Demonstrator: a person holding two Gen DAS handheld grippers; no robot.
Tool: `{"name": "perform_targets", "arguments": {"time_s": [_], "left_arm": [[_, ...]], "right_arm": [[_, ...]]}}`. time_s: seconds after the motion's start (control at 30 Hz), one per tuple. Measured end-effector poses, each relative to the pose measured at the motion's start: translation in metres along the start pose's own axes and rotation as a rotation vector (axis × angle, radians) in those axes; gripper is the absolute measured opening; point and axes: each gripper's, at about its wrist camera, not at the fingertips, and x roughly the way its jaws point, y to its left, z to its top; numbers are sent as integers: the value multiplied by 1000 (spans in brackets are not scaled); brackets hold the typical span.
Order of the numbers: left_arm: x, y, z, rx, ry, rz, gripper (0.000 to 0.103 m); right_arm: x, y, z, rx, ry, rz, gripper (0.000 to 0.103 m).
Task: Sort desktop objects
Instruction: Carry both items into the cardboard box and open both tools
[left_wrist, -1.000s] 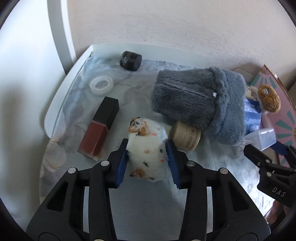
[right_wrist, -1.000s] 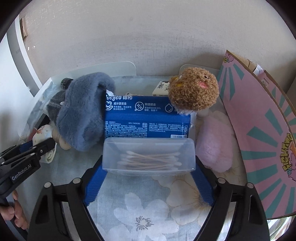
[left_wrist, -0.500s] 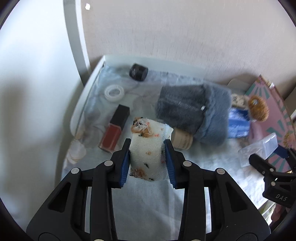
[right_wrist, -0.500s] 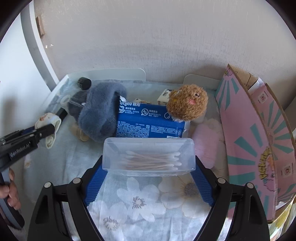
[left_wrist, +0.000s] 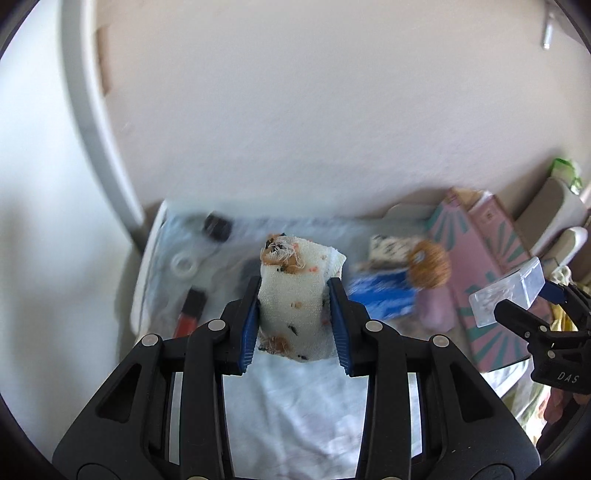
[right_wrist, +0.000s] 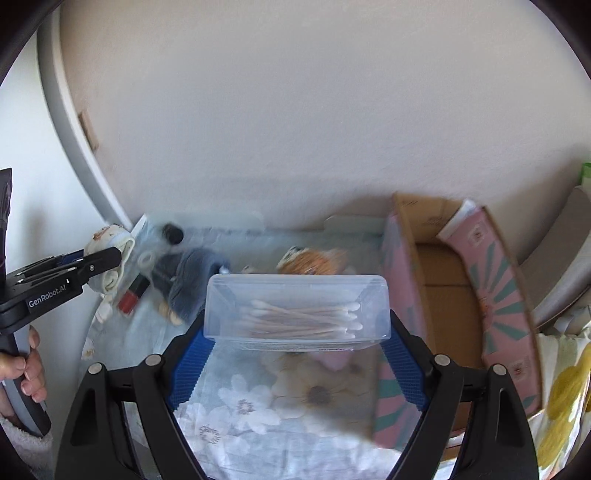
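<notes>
My left gripper is shut on a rolled white sock with orange and black specks and holds it high above the table. It also shows in the right wrist view at the far left. My right gripper is shut on a clear plastic box of cotton swabs, lifted above the table. That box shows in the left wrist view at the right.
On the flowered cloth lie a red lipstick, a black jar, a white ring, a grey plush pouch, a blue wipes pack and a brown plush. An open pink cardboard box stands at the right.
Both grippers have risen well above the table with their loads, so the objects below look smaller. The pink box's open inside has come into the right wrist view.
</notes>
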Motion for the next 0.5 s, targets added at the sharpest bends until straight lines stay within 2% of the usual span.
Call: {"name": "perform_targets", "arguments": {"time_s": [0.23,0.5], "left_arm": [[-4,-68,35,114,-37,-103,32],[20,-168,62,224,-24,-219,32]], "right_arm": [[-24,-55,9,37,-21,-73,85],[-14,-105,-8,91,38,-126,85]]}}
